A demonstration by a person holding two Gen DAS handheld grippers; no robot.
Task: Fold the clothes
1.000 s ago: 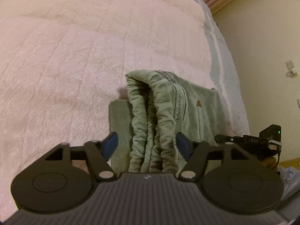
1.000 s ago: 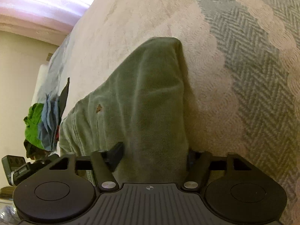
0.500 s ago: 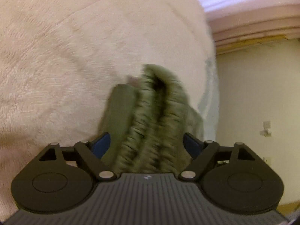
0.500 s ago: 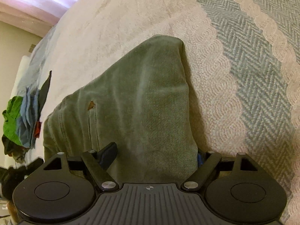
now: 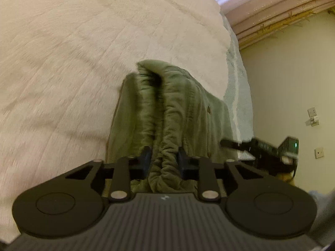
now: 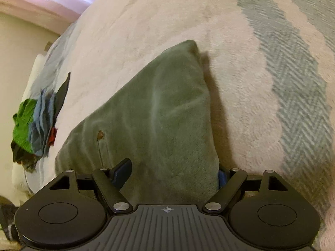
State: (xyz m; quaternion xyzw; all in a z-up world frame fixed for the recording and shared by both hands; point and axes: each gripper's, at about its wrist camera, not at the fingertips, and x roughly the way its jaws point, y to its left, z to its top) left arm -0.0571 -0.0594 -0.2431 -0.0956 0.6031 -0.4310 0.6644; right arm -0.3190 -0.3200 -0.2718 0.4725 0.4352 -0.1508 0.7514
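On the quilted bedspread [image 5: 62, 73] we see folded green trousers [image 5: 178, 108]; our left gripper [image 5: 163, 159] pinches their gathered waistband [image 5: 165, 167], while our right gripper [image 6: 169, 171] stands spread astride the folded leg end [image 6: 167, 125], fingers [image 6: 122, 170] not closed on it

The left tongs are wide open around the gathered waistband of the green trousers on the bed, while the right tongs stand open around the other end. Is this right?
Not quite. In the left wrist view, the left tongs have closed on the gathered waistband of the green trousers, not wide open. The rest holds: the right tongs stand open around the other end, on the bed.
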